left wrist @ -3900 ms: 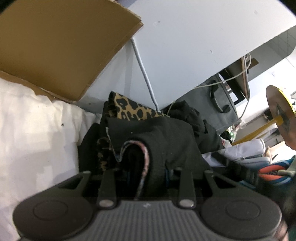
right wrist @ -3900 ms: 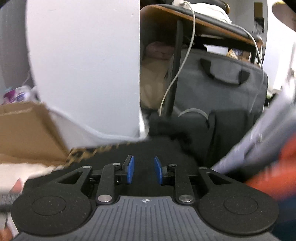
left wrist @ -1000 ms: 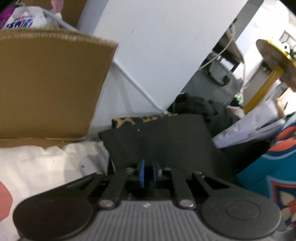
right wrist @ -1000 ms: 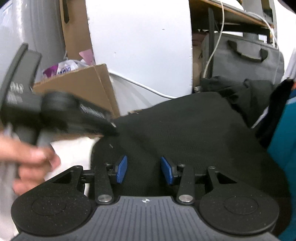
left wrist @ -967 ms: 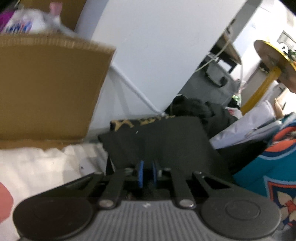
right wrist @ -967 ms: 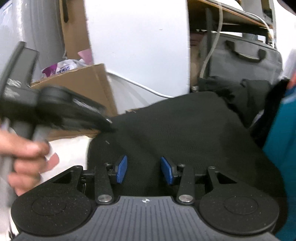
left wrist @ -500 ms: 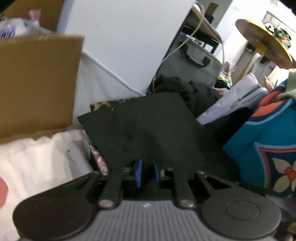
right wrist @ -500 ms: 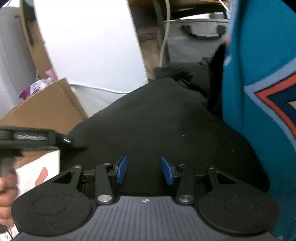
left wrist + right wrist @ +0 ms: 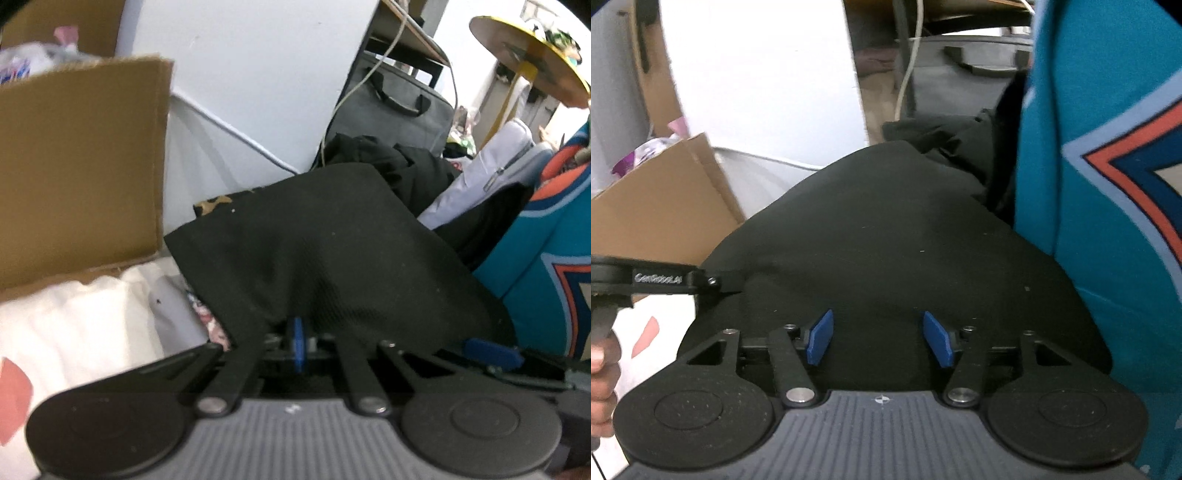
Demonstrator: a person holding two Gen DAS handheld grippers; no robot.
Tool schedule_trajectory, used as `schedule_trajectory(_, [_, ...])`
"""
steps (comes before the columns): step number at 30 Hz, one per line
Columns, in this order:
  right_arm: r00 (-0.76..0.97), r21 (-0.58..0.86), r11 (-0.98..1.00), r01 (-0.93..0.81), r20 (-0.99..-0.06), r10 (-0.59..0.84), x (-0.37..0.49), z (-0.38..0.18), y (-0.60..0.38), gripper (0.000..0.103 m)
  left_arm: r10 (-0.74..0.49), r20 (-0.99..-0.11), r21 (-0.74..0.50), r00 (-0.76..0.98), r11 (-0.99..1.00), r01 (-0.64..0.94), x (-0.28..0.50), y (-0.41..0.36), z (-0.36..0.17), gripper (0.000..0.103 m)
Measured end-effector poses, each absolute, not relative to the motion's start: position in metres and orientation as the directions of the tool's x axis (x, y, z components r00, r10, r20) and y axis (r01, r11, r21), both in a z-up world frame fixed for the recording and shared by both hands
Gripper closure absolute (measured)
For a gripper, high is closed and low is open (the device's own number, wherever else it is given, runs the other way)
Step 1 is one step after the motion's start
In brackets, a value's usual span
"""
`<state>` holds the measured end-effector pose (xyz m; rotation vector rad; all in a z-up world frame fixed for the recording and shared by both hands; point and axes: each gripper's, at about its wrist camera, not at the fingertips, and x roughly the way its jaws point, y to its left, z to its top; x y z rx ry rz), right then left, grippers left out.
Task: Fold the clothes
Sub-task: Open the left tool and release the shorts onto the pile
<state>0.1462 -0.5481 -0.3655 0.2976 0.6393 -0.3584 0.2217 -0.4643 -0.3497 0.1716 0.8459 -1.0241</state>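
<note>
Left wrist view. The left gripper [image 9: 298, 341] has its blue pads pressed together. The near hem of the black garment [image 9: 325, 258] drapes over them, and cloth appears pinched between, though the hem hides the contact line. The jaws have just been closing. The garment spreads from the gripper toward 12 o'clock, lying on the white bedding [image 9: 74, 325]. A leopard-print piece [image 9: 212, 205] shows under its far edge at 11 o'clock. A cardboard box [image 9: 81, 166] stands at 10 o'clock, a grey bag [image 9: 388, 110] at 1 o'clock, and a teal jersey [image 9: 546, 288] lies at 3 o'clock, just beside the garment. A blue pad [image 9: 491, 350] of the other tool shows at 4 o'clock.

Right wrist view. The right gripper [image 9: 879, 339] stands with pads well apart, over the black garment [image 9: 886, 236] but not pressing it; nothing is held. Its jaws have just been opening. The left tool sits at 9 o'clock on the garment's left corner, with a hand [image 9: 602, 373] on its handle. The teal jersey [image 9: 1108, 184] fills 2 to 4 o'clock.

Risks, as judged. With one corner pinched and the other free, any lift would drag the garment askew and undo the fold. The thin grip near the hem may slip. The jersey lies close enough to be caught by the open jaws.
</note>
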Motion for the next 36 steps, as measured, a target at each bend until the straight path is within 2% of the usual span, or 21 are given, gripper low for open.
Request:
schedule_trajectory(1, [0.743, 0.158, 0.893, 0.421, -0.625, -0.240, 0.146, -0.364, -0.550, 0.042, -0.677, -0.691, -0.228, 0.253, 0.536, 0.813, 0.218, -0.465, -0.346, 0.101])
schedule_trajectory(2, [0.741, 0.160, 0.891, 0.426, -0.626, -0.242, 0.145, -0.364, -0.552, 0.042, -0.674, -0.691, -0.212, 0.261, 0.535, 0.818, 0.214, -0.466, -0.342, 0.096])
schedule_trajectory(4, [0.740, 0.177, 0.888, 0.423, -0.634, -0.226, 0.142, -0.363, -0.557, 0.042, -0.688, -0.671, -0.216, 0.275, 0.537, 0.816, 0.208, -0.463, -0.333, 0.073])
schedule_trajectory(6, [0.738, 0.177, 0.886, 0.429, -0.635, -0.230, 0.137, -0.362, -0.561, 0.042, -0.717, -0.612, -0.211, 0.332, 0.553, 0.806, 0.199, -0.454, -0.319, 0.012])
schedule_trajectory(7, [0.737, 0.173, 0.885, 0.433, -0.634, -0.237, 0.134, -0.361, -0.563, 0.042, -0.735, -0.566, -0.190, 0.373, 0.557, 0.808, 0.192, -0.449, -0.311, 0.005])
schedule_trajectory(9, [0.740, 0.164, 0.881, 0.444, -0.622, -0.257, 0.128, -0.358, -0.567, 0.042, -0.759, -0.512, -0.160, 0.402, 0.544, 0.824, 0.182, -0.444, -0.298, 0.004])
schedule_trajectory(14, [0.759, 0.166, 0.877, 0.450, -0.590, -0.278, 0.116, -0.350, -0.574, 0.041, -0.776, -0.522, -0.198, 0.355, 0.515, 0.834, 0.173, -0.441, -0.288, 0.009])
schedule_trajectory(17, [0.773, 0.172, 0.885, 0.432, -0.577, -0.265, 0.112, -0.348, -0.572, 0.041, -0.764, -0.549, -0.198, 0.340, 0.513, 0.835, 0.167, -0.440, -0.295, 0.018])
schedule_trajectory(24, [0.775, 0.146, 0.925, 0.350, -0.600, -0.198, 0.121, -0.358, -0.554, 0.041, -0.695, -0.640, -0.186, 0.329, 0.555, 0.811, 0.155, -0.438, -0.330, 0.025])
schedule_trajectory(26, [0.771, 0.140, 0.934, 0.328, -0.611, -0.179, 0.121, -0.363, -0.550, 0.041, -0.668, -0.663, -0.176, 0.337, 0.577, 0.797, 0.156, -0.436, -0.338, 0.030])
schedule_trajectory(36, [0.725, 0.114, 0.939, 0.323, -0.668, -0.168, 0.098, -0.381, -0.545, 0.041, -0.598, -0.720, -0.159, 0.354, 0.638, 0.754, 0.148, -0.405, -0.359, 0.029])
